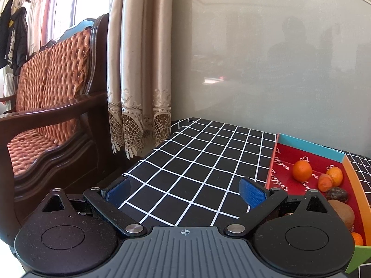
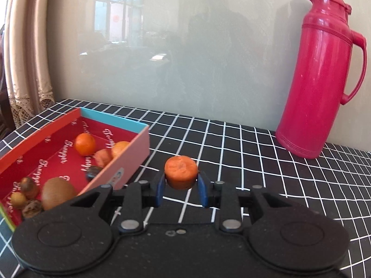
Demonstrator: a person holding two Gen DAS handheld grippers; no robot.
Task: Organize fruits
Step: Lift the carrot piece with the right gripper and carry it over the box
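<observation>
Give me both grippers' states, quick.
Left gripper: open, empty.
Right gripper: shut on the orange fruit.

We are in a home's living room: a carved wooden armchair with woven orange cushions, beige lace-hemmed curtains by a window, coats on a rack, and a red thermos jug on a checked tablecloth.
</observation>
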